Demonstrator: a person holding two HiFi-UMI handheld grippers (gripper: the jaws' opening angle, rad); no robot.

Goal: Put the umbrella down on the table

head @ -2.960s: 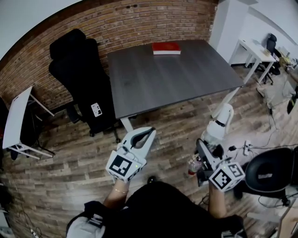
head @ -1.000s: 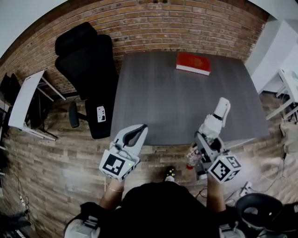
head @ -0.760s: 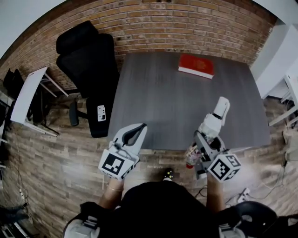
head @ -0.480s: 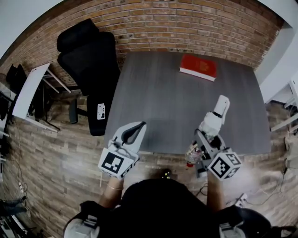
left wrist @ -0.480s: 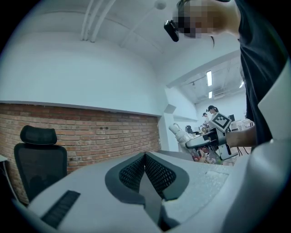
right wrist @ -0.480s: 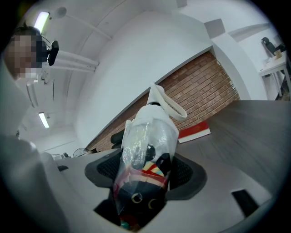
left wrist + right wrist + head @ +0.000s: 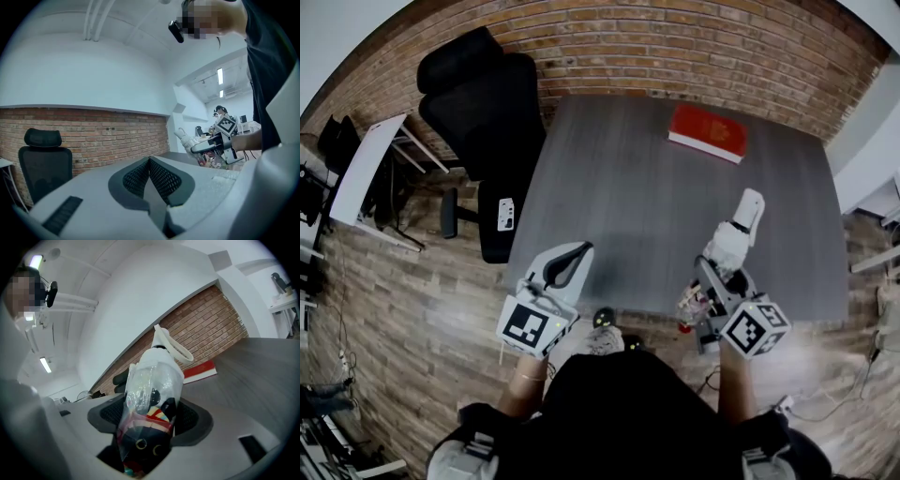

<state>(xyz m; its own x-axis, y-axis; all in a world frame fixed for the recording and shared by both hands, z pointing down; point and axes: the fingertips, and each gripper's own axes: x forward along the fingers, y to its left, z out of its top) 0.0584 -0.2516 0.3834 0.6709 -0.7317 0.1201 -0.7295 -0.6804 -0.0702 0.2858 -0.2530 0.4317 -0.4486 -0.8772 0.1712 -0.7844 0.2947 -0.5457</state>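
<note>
Grips a folded umbrella [image 7: 153,376] in the right gripper [image 7: 149,414], jaws clamped on its dark, patterned body inside clear plastic wrap. Leaves the white handle and strap loop jutting beyond the fingertips. Holds it aloft over the near edge of the grey table [image 7: 628,187], not yet set down. Keeps the left gripper [image 7: 572,255] empty off to the right gripper's left, jaws pressed together, tips at the same table edge. Shows a red book [image 7: 708,132] far ahead of the right gripper and a black office chair [image 7: 483,103] ahead-left of the left gripper.
</note>
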